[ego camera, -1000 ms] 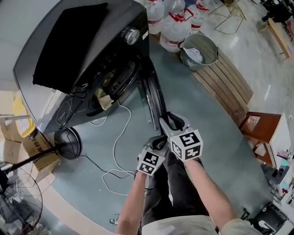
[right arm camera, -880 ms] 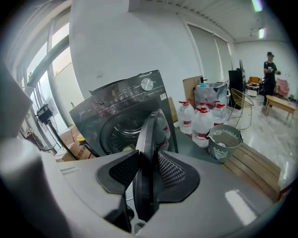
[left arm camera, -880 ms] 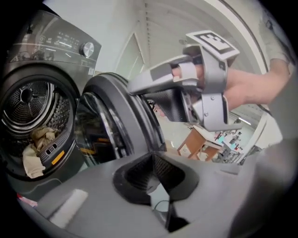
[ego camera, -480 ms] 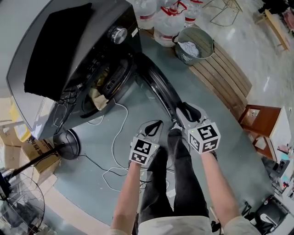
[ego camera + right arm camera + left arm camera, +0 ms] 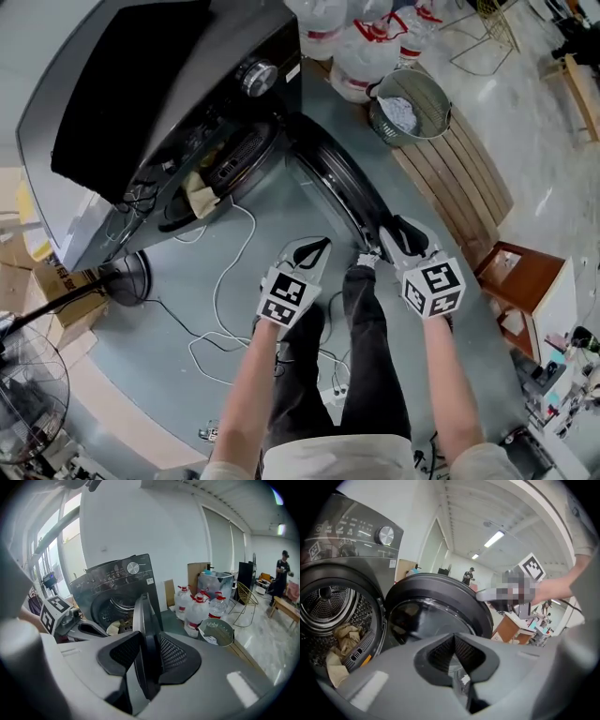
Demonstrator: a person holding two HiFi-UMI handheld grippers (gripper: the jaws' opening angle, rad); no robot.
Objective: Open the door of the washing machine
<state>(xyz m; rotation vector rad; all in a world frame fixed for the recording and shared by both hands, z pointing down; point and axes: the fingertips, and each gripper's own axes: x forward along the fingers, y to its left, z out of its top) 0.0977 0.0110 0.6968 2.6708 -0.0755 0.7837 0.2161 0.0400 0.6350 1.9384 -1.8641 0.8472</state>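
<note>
Currently your right hand-held gripper (image 5: 147, 654) clamps the open washing machine door (image 5: 330, 181) by its edge; your left hand-held gripper (image 5: 453, 654) is closed, empty.

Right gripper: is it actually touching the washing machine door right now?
Touching. The right gripper view shows both pads of the right gripper pressed against the door. The door's edge stands between them with no gap.

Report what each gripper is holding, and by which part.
Right gripper grips the round dark washing machine door by its outer rim, edge-on between jaws that have just been closing. Left gripper is shut and holds nothing.
</note>
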